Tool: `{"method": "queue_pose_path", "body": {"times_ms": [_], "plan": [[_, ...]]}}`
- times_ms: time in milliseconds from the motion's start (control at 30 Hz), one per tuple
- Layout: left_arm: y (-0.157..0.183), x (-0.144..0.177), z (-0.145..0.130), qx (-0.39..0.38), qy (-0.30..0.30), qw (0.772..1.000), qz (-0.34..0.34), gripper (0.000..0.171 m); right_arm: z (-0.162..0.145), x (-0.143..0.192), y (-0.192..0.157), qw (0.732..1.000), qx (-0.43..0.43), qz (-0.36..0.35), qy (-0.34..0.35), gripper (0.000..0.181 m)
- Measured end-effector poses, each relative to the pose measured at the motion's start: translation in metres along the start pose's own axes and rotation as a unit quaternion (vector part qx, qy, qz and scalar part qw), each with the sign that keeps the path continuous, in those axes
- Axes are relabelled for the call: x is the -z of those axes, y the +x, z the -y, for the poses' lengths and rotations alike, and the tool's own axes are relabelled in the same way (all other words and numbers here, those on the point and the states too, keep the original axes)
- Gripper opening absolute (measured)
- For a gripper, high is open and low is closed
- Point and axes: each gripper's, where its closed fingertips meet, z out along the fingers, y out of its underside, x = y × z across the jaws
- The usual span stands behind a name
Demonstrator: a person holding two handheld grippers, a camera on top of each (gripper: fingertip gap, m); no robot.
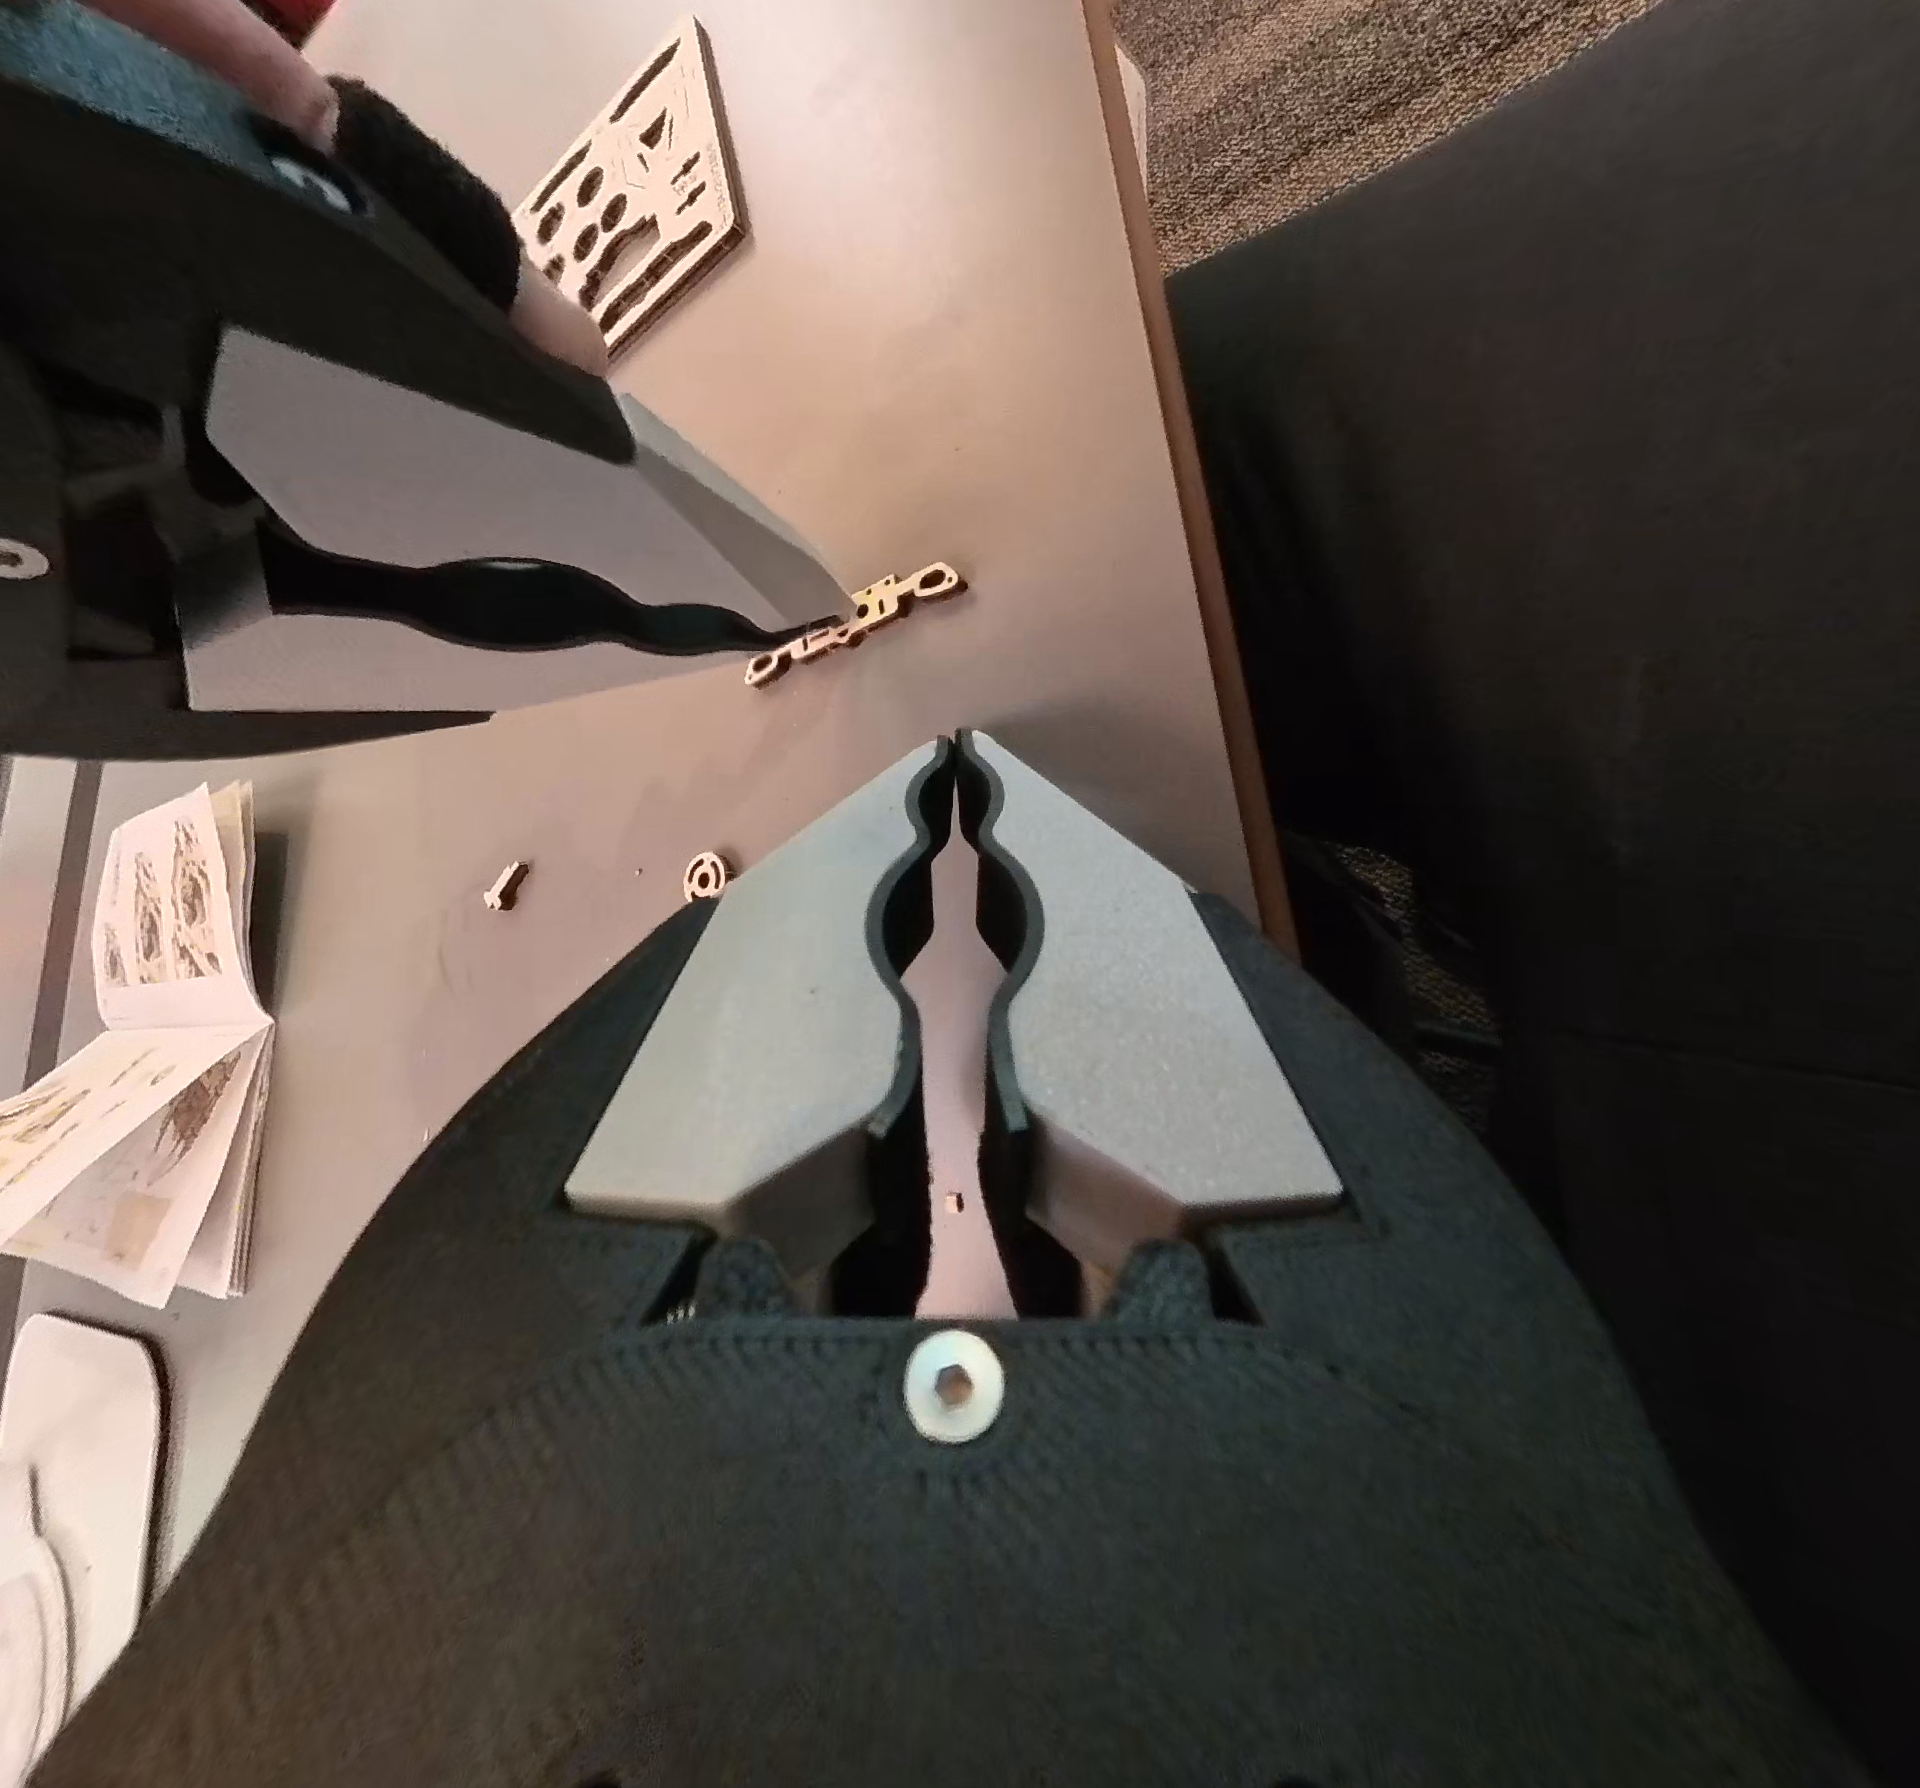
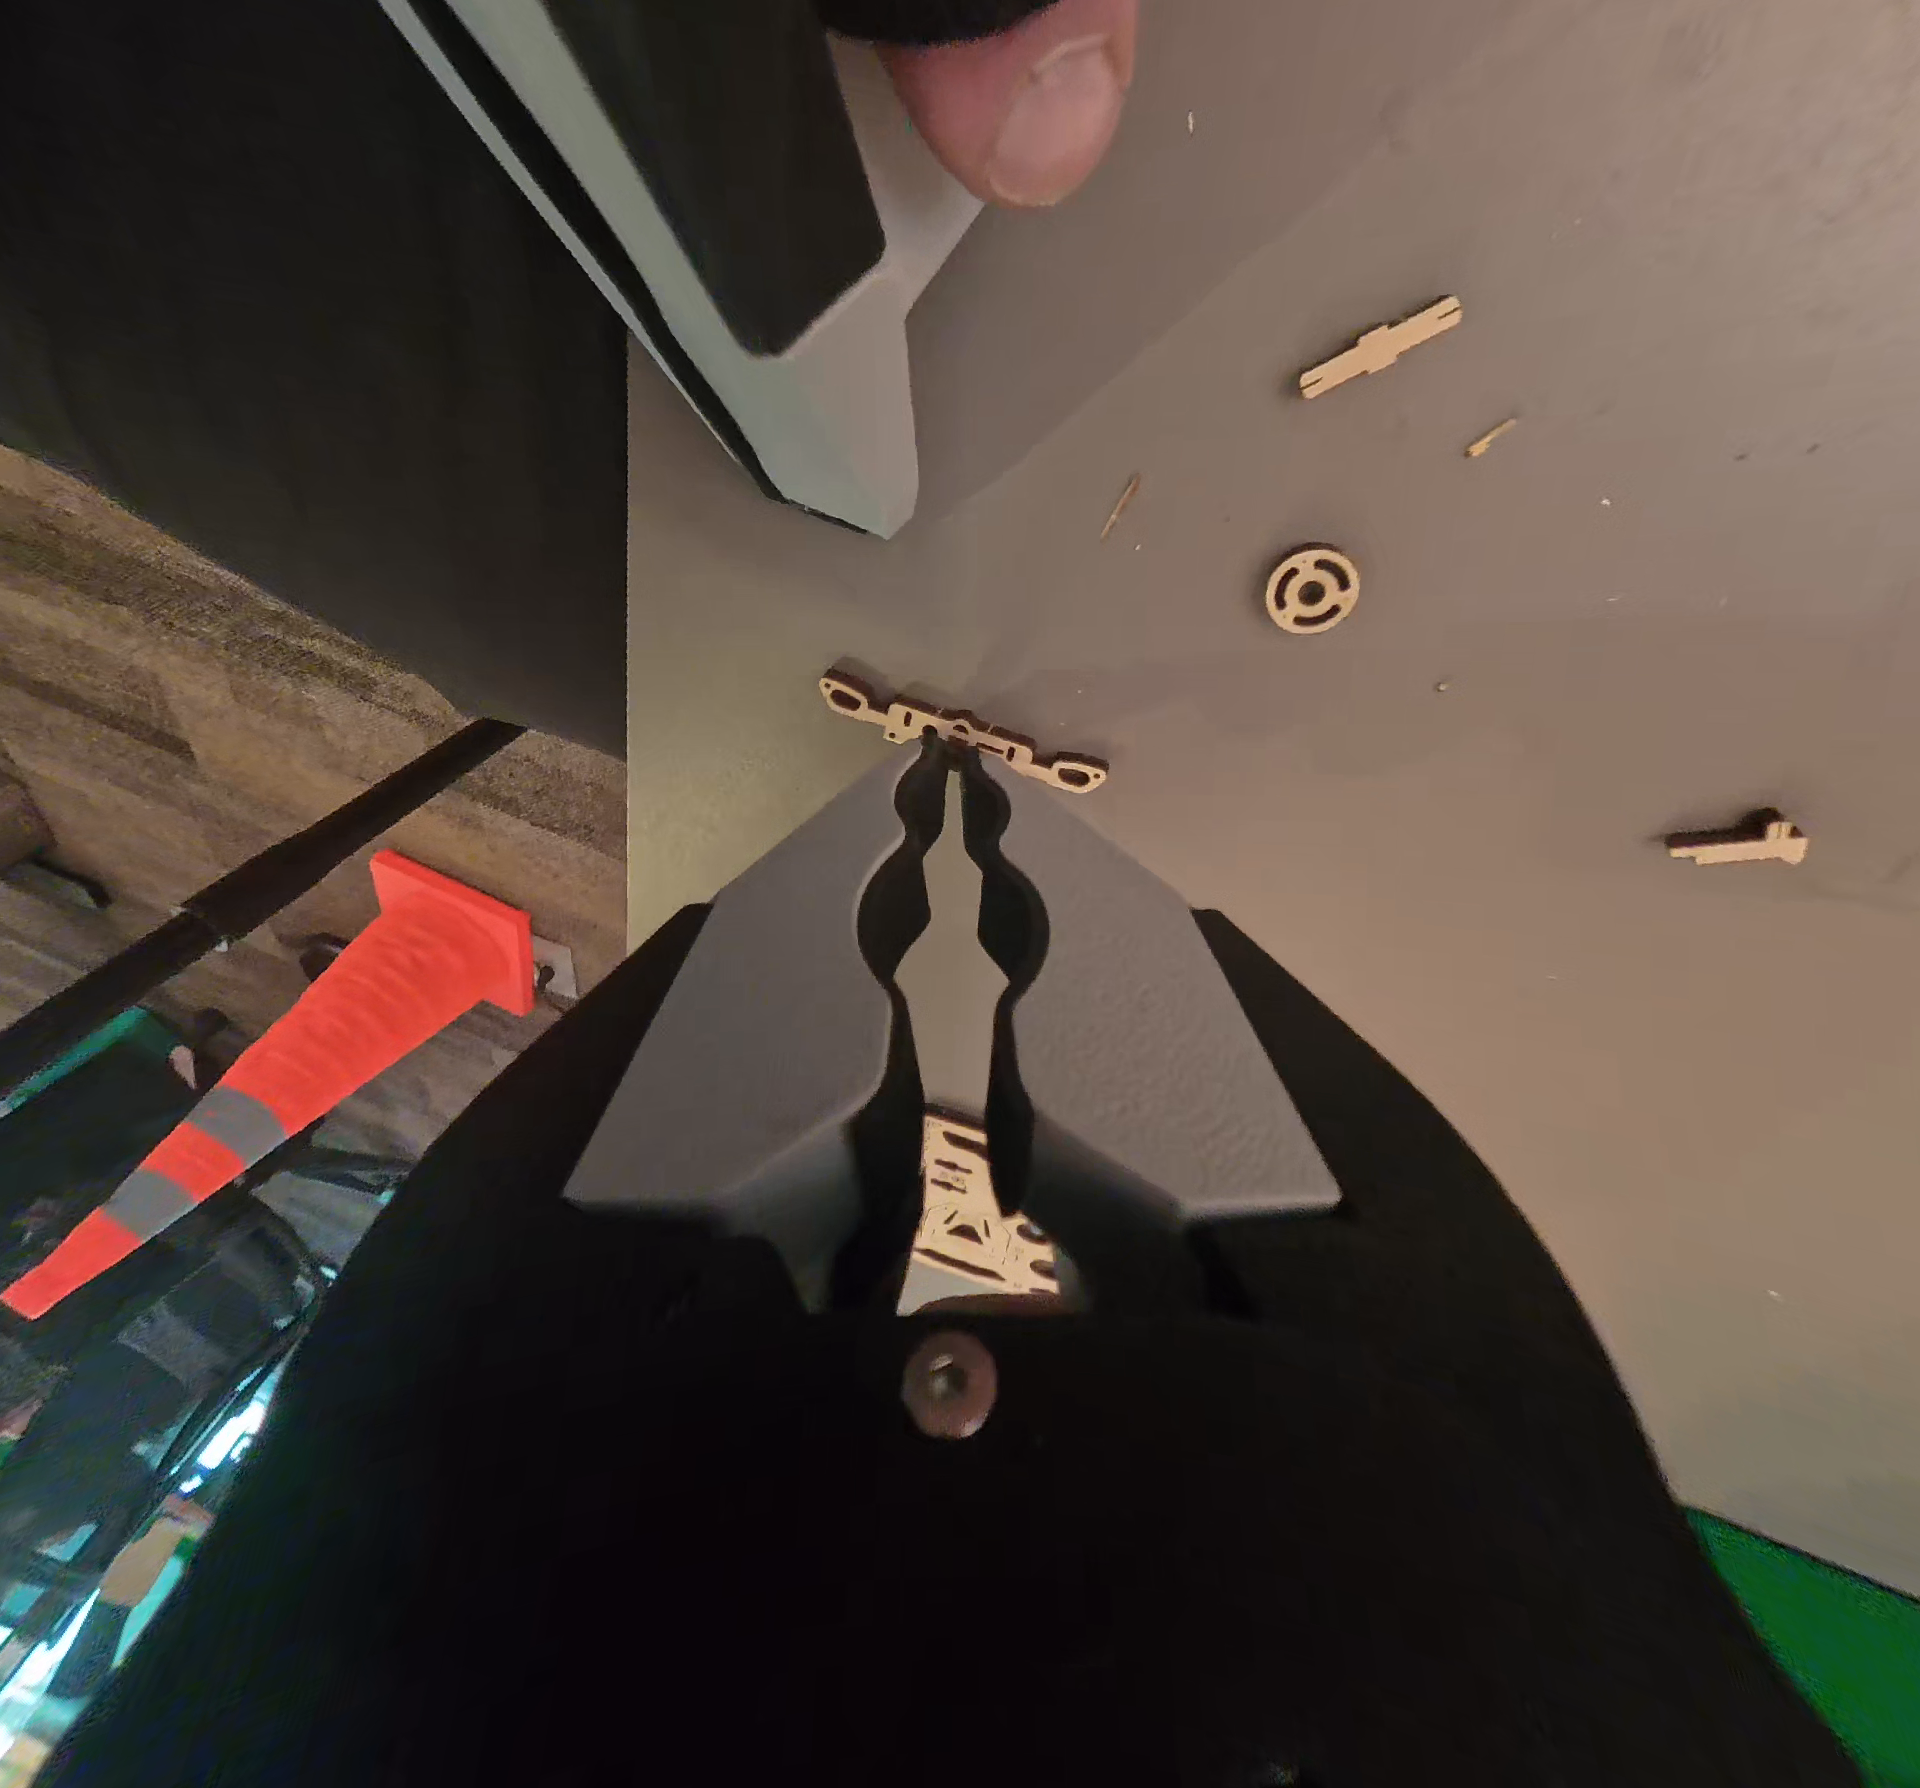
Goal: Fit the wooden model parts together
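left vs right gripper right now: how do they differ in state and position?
The right gripper has its tips at the middle of the long slotted wooden part, apparently pinching it; the left gripper is shut on nothing. The right gripper is down at the table; the left gripper hovers short of that part. Both have grey fingers with wavy black pads.

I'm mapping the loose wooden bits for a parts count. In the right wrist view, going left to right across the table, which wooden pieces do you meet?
Long slotted strip at the right gripper tips → round ring piece → flat cross-shaped bar → small peg-like piece.
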Motion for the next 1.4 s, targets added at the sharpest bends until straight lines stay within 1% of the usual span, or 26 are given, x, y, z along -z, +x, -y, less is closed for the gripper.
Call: {"method": "queue_pose_path", "body": {"times_ms": [200,300,467,567,667,767,800,833,900,1000,1067,1200,1267,1400], "plan": [[0.000,0.000,0.000,0.000,-0.001,1.000,0.000,0.000,0.000,0.000,0.000,0.999,-0.007,0.016,-0.032,0.000],[0.000,0.000,0.000,-0.002,-0.002,1.000,0.002,0.000,0.000,-0.001,0.000,0.998,-0.006,0.006,-0.057,0.000],[0.000,0.000,0.000,-0.003,-0.003,1.000,0.003,0.000,0.001,-0.001,0.001,0.997,-0.009,-0.008,-0.075,0.000],[0.000,0.000,-0.001,-0.005,-0.003,1.000,0.004,0.000,0.001,-0.001,0.001,0.998,-0.022,-0.004,-0.060,0.000],[0.000,0.000,-0.001,-0.006,0.000,1.000,0.005,0.000,0.001,-0.001,0.001,0.998,-0.020,-0.026,-0.060,0.000],[0.000,0.000,-0.001,-0.008,0.000,1.000,0.007,0.000,-0.003,-0.001,-0.002,0.998,-0.043,-0.044,-0.032,0.001],[-0.001,0.000,-0.001,-0.007,0.001,1.000,0.006,0.000,-0.005,-0.001,-0.002,0.997,-0.059,-0.046,-0.024,0.005],[0.000,0.000,-0.001,-0.005,0.001,1.000,0.005,0.000,-0.001,0.000,-0.002,0.996,-0.073,-0.048,-0.002,0.011],[-0.001,0.000,-0.001,-0.006,0.001,1.000,0.007,0.000,0.000,0.004,0.003,0.994,-0.081,-0.074,0.012,0.022],[-0.001,0.000,-0.001,-0.007,0.001,1.000,0.008,0.000,-0.001,0.012,0.005,0.991,-0.092,-0.093,0.037,0.024],[-0.001,0.000,-0.001,-0.005,0.001,1.000,0.007,0.000,-0.006,0.016,0.005,0.989,-0.103,-0.094,0.054,0.020],[-0.001,-0.001,-0.001,-0.003,0.001,1.000,0.007,0.000,-0.002,0.018,0.002,0.986,-0.103,-0.097,0.093,0.010],[-0.001,-0.001,-0.001,-0.002,0.001,1.000,0.007,0.000,-0.001,0.019,0.003,0.981,-0.113,-0.099,0.122,0.001],[-0.001,-0.001,-0.001,0.000,0.001,1.000,0.005,0.000,-0.003,0.017,0.005,0.966,-0.145,-0.099,0.191,0.001]]}}
